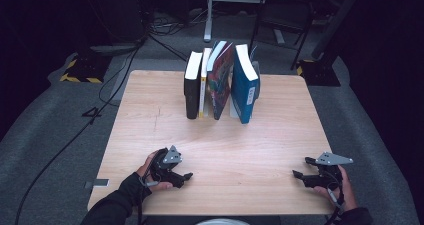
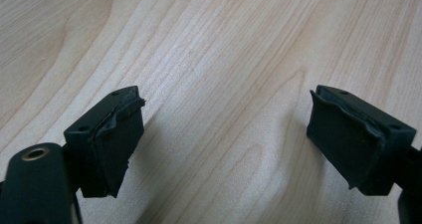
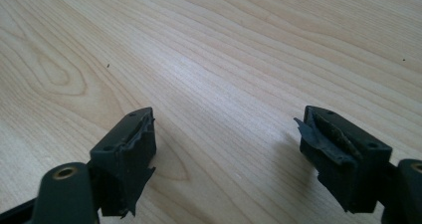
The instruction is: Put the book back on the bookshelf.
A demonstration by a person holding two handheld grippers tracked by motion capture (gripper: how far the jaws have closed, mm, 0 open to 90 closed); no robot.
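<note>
Right, we hold the left tool point(image 1: 186, 175) and right tool point(image 1: 298, 174) low over the bench point(image 1: 150, 115), both wide open, nothing gripped. Well ahead, the books point(image 1: 220, 82) stand upright. Best approach level, jaws astride one spine. Whatever props them behind is hidden.

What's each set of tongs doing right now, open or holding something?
Left tongs: open, nothing between the jaws, over bare table.
Right tongs: open, nothing between the jaws, also over bare wood.
</note>
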